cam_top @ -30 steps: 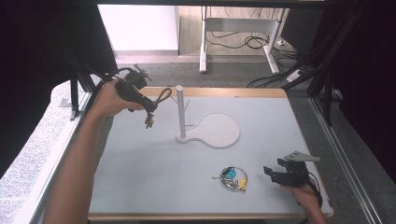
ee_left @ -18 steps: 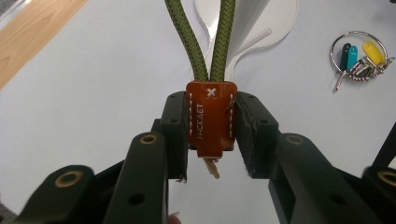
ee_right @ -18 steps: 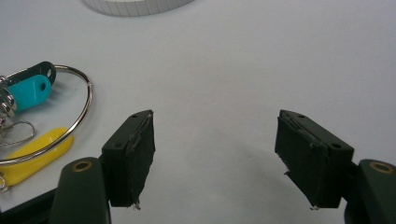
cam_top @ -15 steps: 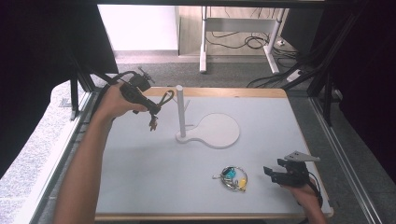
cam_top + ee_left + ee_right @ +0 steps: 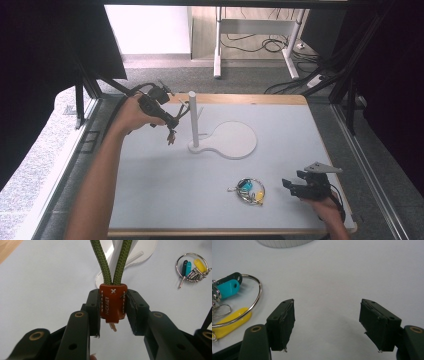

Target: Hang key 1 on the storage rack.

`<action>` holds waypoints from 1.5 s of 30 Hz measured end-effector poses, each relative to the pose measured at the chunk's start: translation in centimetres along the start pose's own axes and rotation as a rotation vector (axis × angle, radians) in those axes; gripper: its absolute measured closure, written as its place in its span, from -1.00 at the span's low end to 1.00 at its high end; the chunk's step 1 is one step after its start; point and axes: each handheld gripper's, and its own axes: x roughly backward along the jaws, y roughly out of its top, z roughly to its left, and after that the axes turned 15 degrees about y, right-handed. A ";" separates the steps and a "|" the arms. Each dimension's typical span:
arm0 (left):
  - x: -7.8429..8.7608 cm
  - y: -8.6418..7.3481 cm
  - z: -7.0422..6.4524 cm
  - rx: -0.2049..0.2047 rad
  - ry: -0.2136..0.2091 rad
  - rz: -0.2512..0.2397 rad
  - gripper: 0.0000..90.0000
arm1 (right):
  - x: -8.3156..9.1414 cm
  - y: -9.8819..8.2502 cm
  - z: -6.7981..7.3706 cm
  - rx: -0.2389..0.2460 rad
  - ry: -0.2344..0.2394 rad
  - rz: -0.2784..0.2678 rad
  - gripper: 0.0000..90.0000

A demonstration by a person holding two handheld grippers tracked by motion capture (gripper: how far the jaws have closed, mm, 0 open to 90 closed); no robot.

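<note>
My left gripper (image 5: 169,120) is held above the table's far left, shut on the brown leather tab (image 5: 113,302) of a green cord loop (image 5: 105,263). The loop (image 5: 183,110) reaches toward the white post (image 5: 192,117) of a stand and lies close to it; I cannot tell if they touch. Small metal ends (image 5: 171,136) dangle under the jaws. A key ring (image 5: 250,190) with blue, teal and yellow tags lies on the table near the front. My right gripper (image 5: 292,186) rests just right of it, open, with the key ring (image 5: 235,303) left of its jaws.
The stand's flat round base (image 5: 234,140) spreads to the right of the post, and a thin peg (image 5: 199,113) slants off the post. The white table top (image 5: 150,190) has a wooden edge. Black frame legs and cables lie beyond the table.
My left gripper has carried the cord loop to the right, closer to the post. The right gripper and the key ring have stayed put.
</note>
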 end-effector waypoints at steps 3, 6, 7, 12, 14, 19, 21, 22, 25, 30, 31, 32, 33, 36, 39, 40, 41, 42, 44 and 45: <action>-0.6 0.2 -0.3 -0.009 0.006 0.015 0.47 | 0.0 0.0 -0.1 -0.002 -0.003 -0.003 -0.35; -1.0 0.4 -0.7 -0.022 0.008 0.017 0.47 | 0.0 0.0 -0.1 -0.003 -0.003 -0.002 -0.35; -1.1 0.5 -0.8 -0.024 0.011 0.016 0.47 | 0.0 0.0 -0.1 -0.004 -0.003 -0.002 -0.35; -1.2 0.5 -1.0 -0.028 0.032 0.019 0.47 | 0.0 0.0 -0.1 -0.002 -0.002 -0.002 -0.35; -1.2 0.5 -1.1 -0.023 0.042 0.015 0.46 | 0.0 0.0 -0.1 -0.003 -0.003 -0.001 -0.35; -1.3 0.3 -1.4 -0.013 0.069 -0.009 0.40 | 0.1 0.0 -0.1 -0.004 -0.003 -0.003 -0.35; -1.0 0.1 -1.7 -0.010 0.083 -0.025 0.38 | 0.1 -0.1 -0.1 -0.003 -0.004 -0.004 -0.35; -0.9 0.0 -1.8 -0.007 0.090 -0.031 0.37 | 0.1 -0.1 -0.1 -0.002 -0.004 -0.004 -0.35; -0.3 -0.6 -2.4 -0.002 0.112 -0.063 0.29 | 0.1 0.0 -0.1 -0.002 -0.005 -0.004 -0.35; 0.4 -2.0 -4.0 -0.008 0.139 -0.109 0.18 | 0.2 0.1 0.3 0.010 -0.012 -0.023 -0.34; 0.5 -2.4 -4.4 -0.019 0.142 -0.115 0.16 | 0.3 0.1 0.3 0.014 -0.011 -0.027 -0.35; 0.5 -2.6 -4.7 -0.017 0.140 -0.121 0.15 | 0.3 0.2 0.3 0.005 -0.004 -0.035 -0.36; 0.5 -3.0 -5.1 -0.019 0.133 -0.132 0.14 | 0.4 0.2 0.4 -0.005 0.002 -0.042 -0.36; 0.5 -4.0 -6.0 -0.002 0.156 -0.167 0.15 | 0.5 0.3 0.4 -0.025 0.018 -0.054 -0.35; 0.2 -5.4 -7.0 0.019 0.150 -0.196 0.16 | 0.8 0.5 0.5 -0.034 0.021 -0.065 -0.32; 0.1 -5.7 -7.2 0.018 0.151 -0.192 0.16 | 1.0 0.5 0.6 -0.028 0.022 -0.069 -0.31; -0.1 -6.1 -7.6 0.007 0.159 -0.186 0.15 | 1.0 0.5 0.6 -0.025 0.021 -0.071 -0.31; -0.3 -6.5 -8.0 0.006 0.180 -0.182 0.15 | 1.2 0.5 0.6 -0.021 0.018 -0.072 -0.30; -0.5 -7.5 -8.5 0.013 0.181 -0.200 0.15 | 1.3 0.4 0.7 -0.010 0.007 -0.074 -0.27; -0.6 -8.1 -8.8 0.021 0.169 -0.213 0.15 | 1.3 0.3 0.7 -0.004 -0.001 -0.073 -0.26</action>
